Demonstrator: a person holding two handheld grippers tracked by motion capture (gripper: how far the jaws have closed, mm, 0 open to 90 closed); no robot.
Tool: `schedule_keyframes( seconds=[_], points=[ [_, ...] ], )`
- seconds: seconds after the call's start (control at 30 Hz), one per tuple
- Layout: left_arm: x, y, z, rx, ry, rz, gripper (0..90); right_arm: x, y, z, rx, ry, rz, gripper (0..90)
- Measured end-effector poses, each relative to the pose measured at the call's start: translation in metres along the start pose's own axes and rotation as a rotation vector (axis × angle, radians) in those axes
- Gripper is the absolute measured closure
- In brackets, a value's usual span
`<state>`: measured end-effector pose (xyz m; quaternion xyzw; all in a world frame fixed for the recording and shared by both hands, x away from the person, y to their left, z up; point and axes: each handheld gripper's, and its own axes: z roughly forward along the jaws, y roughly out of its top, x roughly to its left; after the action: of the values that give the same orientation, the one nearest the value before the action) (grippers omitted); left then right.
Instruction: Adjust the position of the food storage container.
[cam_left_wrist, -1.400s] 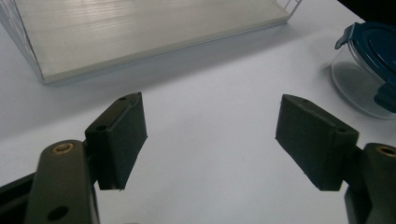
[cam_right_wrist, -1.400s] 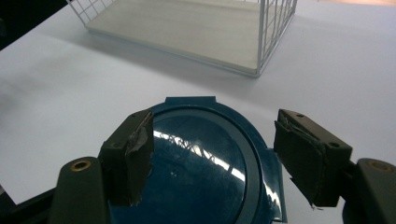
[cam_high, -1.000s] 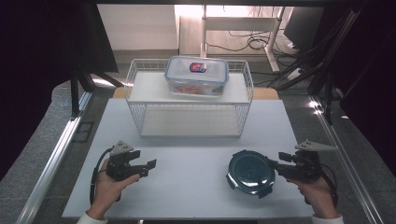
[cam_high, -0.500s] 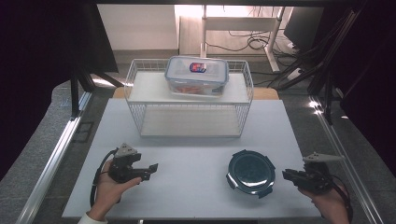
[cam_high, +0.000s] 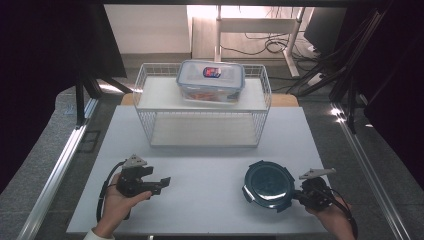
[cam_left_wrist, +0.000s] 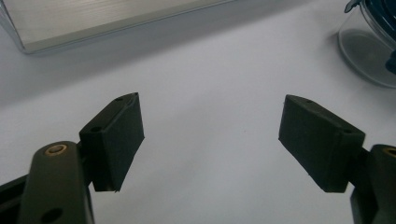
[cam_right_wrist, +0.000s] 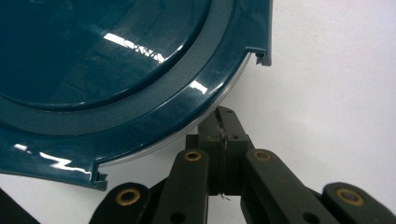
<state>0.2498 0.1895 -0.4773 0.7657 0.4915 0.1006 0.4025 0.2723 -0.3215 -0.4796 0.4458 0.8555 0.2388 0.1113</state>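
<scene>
We are holding our closed right gripper (cam_high: 300, 194) just beside the round container (cam_high: 268, 186) at lower right, its tips under the lid's rim; our open left gripper (cam_high: 162, 183) is waiting well apart, lower left.

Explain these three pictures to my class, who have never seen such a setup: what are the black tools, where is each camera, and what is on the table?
A person sits at a white table and holds a hand tool with two black jaws in each hand. The high view looks down from above. The other two cameras ride on the tools.

The left gripper has its jaws wide apart over bare table, holding nothing. The right gripper has its jaws pressed together, their tips at the rim of a round container with a dark teal lid; whether they pinch that rim cannot be told.

Farther back stands a white wire rack, with a clear lidded food box on its upper shelf.
</scene>
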Motion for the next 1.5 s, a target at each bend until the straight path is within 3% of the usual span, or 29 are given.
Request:
schedule_keyframes(
  seconds=[0.23, 0.53, 1.2, 1.5],
  points=[
    [-0.003, 0.0, 0.002, 0.015, 0.01, 0.007, 21.4, 0.008, 0.002, 0.0, 0.015, -0.047, -0.039, 89.0],
    [-0.002, 0.0, 0.003, 0.025, 0.015, 0.008, 21.5, 0.024, 0.01, 0.005, 0.018, -0.043, -0.091, 89.1],
    [-0.001, 0.0, 0.007, 0.042, 0.023, 0.003, 20.8, 0.065, 0.034, 0.022, -0.019, -0.042, -0.16, 89.1],
    [-0.001, 0.0, 0.01, 0.054, 0.025, 0.007, 20.6, 0.069, 0.048, 0.032, -0.035, -0.04, -0.167, 89.1]
  ],
)
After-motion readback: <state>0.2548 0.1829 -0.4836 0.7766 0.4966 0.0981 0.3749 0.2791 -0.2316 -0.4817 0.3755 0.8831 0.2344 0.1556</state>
